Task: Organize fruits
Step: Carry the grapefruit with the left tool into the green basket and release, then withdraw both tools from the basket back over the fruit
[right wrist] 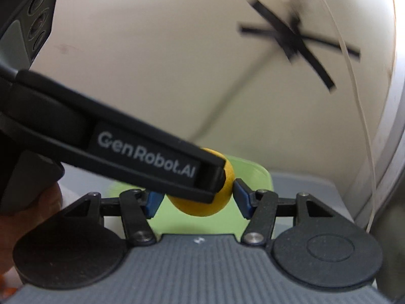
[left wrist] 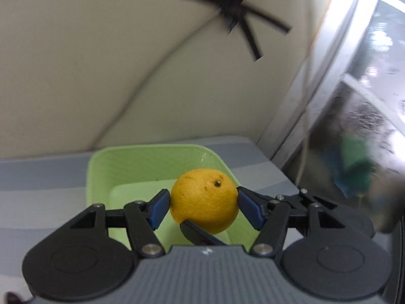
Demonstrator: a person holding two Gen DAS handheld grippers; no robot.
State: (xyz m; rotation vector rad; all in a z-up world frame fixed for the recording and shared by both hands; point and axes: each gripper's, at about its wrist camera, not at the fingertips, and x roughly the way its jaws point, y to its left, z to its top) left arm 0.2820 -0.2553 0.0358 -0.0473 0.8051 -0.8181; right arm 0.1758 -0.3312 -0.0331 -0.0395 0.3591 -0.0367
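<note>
Round yellow-orange citrus fruit [left wrist: 205,200], dimpled rind, small dark stem scar facing up and a few brown flecks near it: one item, carried above the light green square plastic tray [left wrist: 121,162] and clear of its floor. Left gripper [left wrist: 204,206], black linkage arms with blue pads: jaws about half spread, both pads pressed to the sides of the fruit, which is clamped between them. In the left wrist view a dark finger of the other tool crosses under the fruit from the lower right. Right gripper [right wrist: 196,197], same build: its blue pads flank the same fruit [right wrist: 202,206]; the right-hand pad touches the rind, while the left-hand pad is partly hidden, so whether this gripper truly clamps the fruit cannot be told. A long black finger of the left gripper, printed "GenRobot.AI", lies diagonally across the right wrist view and ends on the fruit. Tray: shallow, rounded corners, no contents visible, resting on a surface covered in grey and pale striped cloth [left wrist: 38,177]. Background: cream wall [left wrist: 88,63] bearing black tape strips [left wrist: 233,12] laid in a star; grey metal frame and glass at the right, blurred. Part of a hand [right wrist: 27,217] shows at the left edge of the right wrist view.
</note>
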